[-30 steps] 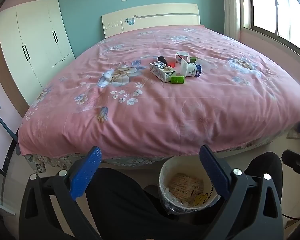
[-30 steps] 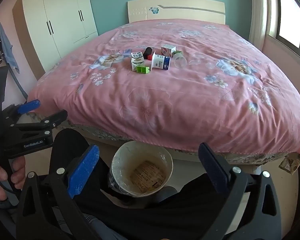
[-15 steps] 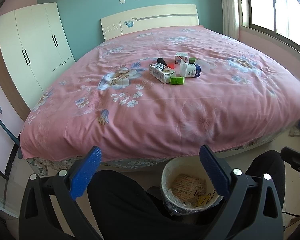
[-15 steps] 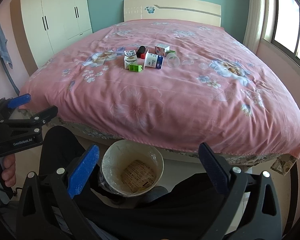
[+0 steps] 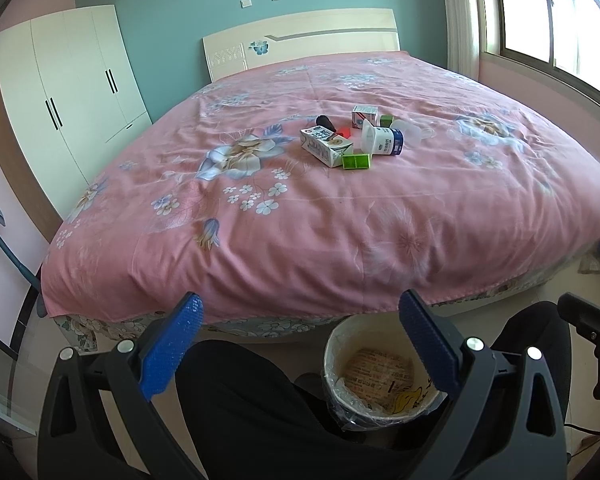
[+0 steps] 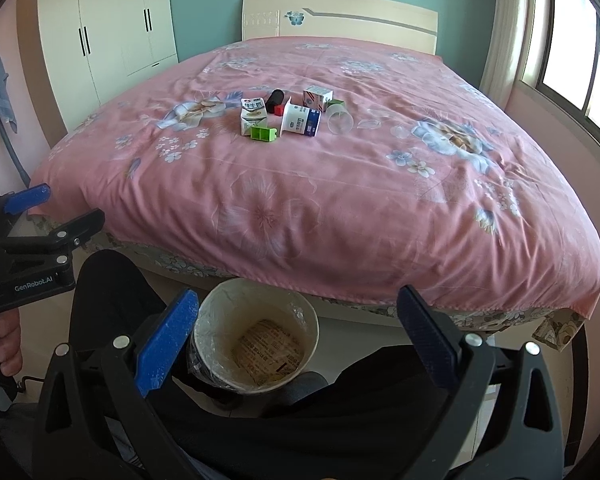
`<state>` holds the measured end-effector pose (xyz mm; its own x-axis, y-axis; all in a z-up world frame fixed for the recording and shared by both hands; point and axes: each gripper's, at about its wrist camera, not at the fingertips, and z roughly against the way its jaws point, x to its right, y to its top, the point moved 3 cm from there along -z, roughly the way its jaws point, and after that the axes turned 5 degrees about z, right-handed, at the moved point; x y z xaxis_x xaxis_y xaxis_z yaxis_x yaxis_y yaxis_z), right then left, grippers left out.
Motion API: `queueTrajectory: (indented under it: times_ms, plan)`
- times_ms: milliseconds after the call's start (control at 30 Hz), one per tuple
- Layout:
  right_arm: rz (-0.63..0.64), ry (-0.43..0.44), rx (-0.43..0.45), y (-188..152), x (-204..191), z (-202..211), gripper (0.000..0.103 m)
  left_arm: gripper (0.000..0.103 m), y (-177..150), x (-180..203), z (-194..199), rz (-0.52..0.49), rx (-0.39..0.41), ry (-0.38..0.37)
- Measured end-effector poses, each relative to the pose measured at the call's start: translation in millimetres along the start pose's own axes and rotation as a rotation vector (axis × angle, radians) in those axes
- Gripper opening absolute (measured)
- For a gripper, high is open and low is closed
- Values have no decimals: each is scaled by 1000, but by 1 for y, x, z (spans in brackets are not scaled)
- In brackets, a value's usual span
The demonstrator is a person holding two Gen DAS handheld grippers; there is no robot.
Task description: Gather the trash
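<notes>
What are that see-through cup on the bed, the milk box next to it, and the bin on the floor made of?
Clear cup: likely thin glossy plastic, since the pink bedspread shows through it. Milk carton: printed, coated paperboard, judging by its folded edges. Trash bin: cream wall, plastic or paper, hard to tell, lined with a crinkly clear plastic bag.

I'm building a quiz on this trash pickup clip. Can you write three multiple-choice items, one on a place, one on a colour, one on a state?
1. Where is the bin?
A. on the bed
B. on the floor at the bed's foot
C. by the wardrobe

2. What colour is the small divided box nearest the bed's foot?
A. green
B. yellow
C. white

3. How is the right gripper?
A. shut on a carton
B. shut, holding nothing
C. open, holding nothing

Answers: 1 B, it stands below the bedspread edge; 2 A, bright green beside the milk carton; 3 C, its jaws stand wide apart with nothing between.
</notes>
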<state>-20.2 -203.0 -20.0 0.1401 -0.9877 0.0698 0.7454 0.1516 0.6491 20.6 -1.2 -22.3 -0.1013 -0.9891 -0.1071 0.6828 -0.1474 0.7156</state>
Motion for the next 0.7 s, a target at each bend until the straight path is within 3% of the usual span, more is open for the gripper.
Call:
queueTrajectory:
  times_ms: [700]
  plan:
    - [-5,6,0,0,3,0,97,100,-3,-2,-2,7,-6,4]
